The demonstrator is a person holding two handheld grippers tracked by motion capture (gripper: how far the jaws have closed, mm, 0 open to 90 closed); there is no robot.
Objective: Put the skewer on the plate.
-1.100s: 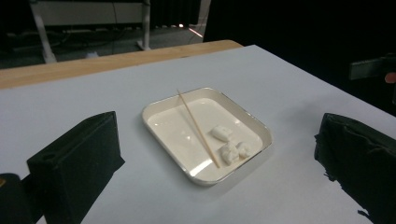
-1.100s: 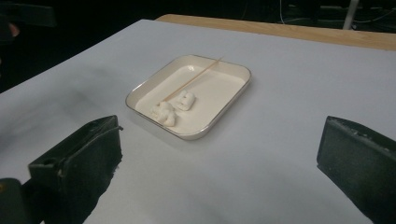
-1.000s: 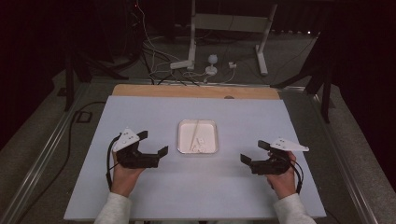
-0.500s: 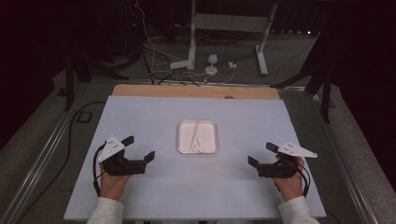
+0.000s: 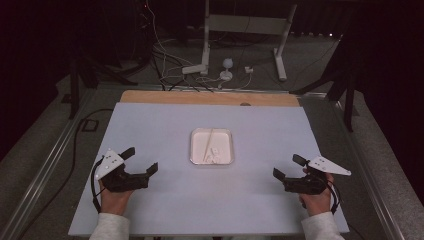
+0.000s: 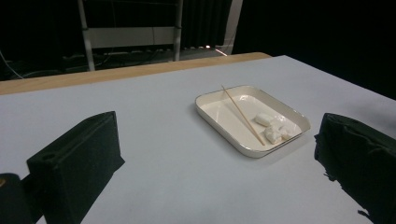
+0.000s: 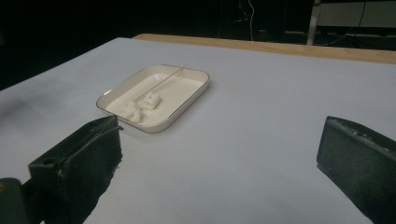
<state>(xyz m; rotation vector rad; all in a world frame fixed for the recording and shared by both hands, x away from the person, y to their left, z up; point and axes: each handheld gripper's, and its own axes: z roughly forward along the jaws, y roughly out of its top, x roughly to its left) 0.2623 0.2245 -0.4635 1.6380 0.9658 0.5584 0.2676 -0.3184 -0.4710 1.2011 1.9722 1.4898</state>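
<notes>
— White rectangular tray (image 5: 212,146) with thin wooden stick (image 6: 243,115) sits mid-tabletop (image 5: 150,125)?
— Yes, well apart from every edge. Left gripper (image 5: 142,161) and right gripper (image 5: 285,167) flank it near the front edge, jaws spread wide, holding nothing.

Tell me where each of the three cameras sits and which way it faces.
High view: above the person's side, facing forward and down on the table; both forearms, left tool and right tool show.
Left gripper view: rides the left tool, looking over the table toward the tray; its open black jaws show.
Right gripper view: rides the right tool, facing the tray; its open jaws show.
Shared: the tray with a stick and white pieces.
</notes>
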